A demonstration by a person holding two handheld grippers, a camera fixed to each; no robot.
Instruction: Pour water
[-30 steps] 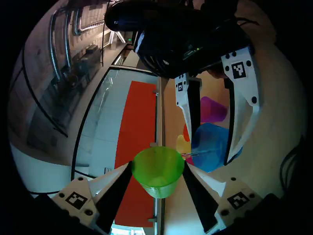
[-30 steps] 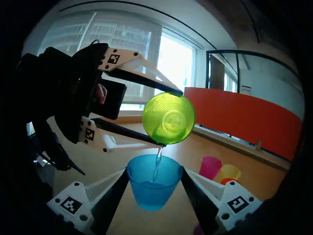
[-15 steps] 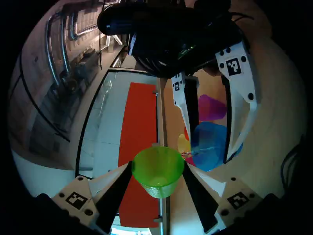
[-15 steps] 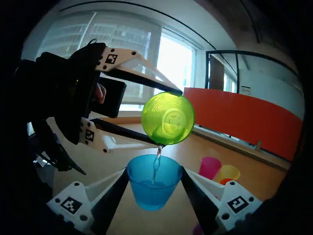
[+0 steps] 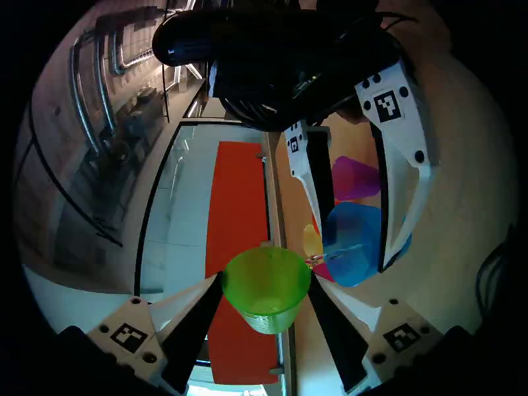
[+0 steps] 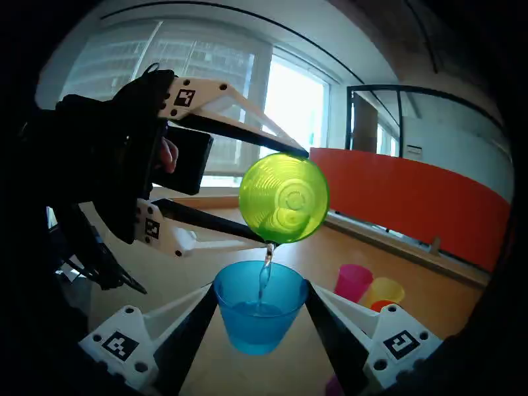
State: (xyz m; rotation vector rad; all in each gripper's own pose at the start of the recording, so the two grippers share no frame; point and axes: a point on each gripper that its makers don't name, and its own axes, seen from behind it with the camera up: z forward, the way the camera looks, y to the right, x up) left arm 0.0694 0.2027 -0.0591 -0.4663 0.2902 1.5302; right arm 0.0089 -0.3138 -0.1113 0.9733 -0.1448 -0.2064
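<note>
The green cup [image 6: 284, 198] lies tipped on its side straight above the blue cup [image 6: 261, 320]. Its low lip sits just over the blue mouth, and a thin thread of water [image 6: 265, 267] falls from one into the other. My left fingers [image 5: 198, 323] are closed on the green cup from both sides, the hand rolled so one finger sits over the other. My right fingers [image 6: 191, 330] clamp the blue cup upright, near me. As I judge it, the next move depends on the lip staying over that mouth.
</note>
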